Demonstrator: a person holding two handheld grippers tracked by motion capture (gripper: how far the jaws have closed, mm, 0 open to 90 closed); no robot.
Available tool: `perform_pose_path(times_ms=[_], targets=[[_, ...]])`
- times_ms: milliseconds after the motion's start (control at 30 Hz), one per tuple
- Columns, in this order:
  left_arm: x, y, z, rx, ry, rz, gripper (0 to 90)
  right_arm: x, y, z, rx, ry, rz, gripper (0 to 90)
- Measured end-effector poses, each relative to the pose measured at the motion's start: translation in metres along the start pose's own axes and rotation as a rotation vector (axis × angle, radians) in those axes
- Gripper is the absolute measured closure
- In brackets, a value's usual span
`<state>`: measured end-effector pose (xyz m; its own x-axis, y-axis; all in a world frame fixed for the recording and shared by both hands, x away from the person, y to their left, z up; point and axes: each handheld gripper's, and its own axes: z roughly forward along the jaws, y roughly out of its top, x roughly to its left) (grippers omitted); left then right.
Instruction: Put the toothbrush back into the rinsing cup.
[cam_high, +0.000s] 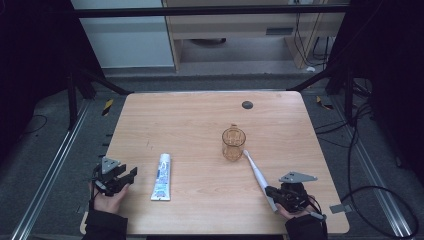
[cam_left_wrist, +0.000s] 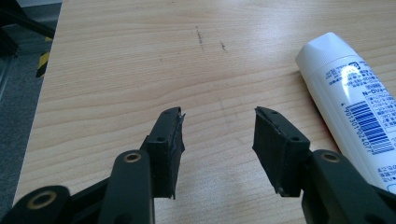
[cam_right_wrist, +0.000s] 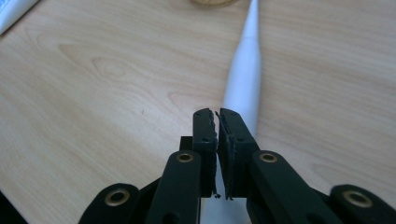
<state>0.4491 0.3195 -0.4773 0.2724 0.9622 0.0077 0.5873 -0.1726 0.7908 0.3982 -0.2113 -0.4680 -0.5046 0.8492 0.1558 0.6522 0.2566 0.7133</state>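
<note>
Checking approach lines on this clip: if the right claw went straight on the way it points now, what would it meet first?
Likely the white toothbrush: its handle runs ahead under the nearly shut right claw, toward the amber cup. Whether the tips already touch it is unclear.

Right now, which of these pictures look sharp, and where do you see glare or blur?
High view: the table is evenly lit, the surroundings dark. Left gripper view: glare whitens the toothpaste tube, and the wood grain is sharp. Right gripper view: the toothbrush and the cup's base are soft, while the near jaws are crisp.
</note>
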Motion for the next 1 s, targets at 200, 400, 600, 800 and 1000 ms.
perform_pose_path(times_ms=[200,400,600,800,1000], targets=[[0.001,0.000,0.001,0.003,-0.005,0.000,51.2,-0.004,0.012,-0.004,-0.028,-0.046,0.024,78.1],[0.000,0.000,0.001,0.001,-0.015,0.004,50.6,-0.008,0.033,-0.007,-0.058,-0.093,0.046,69.7],[0.000,0.000,0.002,0.002,-0.017,0.002,50.5,-0.006,0.048,-0.008,-0.052,-0.121,0.034,64.8],[-0.001,0.001,0.003,0.004,-0.025,0.008,50.4,0.002,0.067,-0.001,-0.036,-0.131,-0.005,64.1],[-0.001,0.001,0.003,0.005,-0.029,0.013,50.4,0.002,0.083,0.008,-0.024,-0.119,-0.009,63.6]])
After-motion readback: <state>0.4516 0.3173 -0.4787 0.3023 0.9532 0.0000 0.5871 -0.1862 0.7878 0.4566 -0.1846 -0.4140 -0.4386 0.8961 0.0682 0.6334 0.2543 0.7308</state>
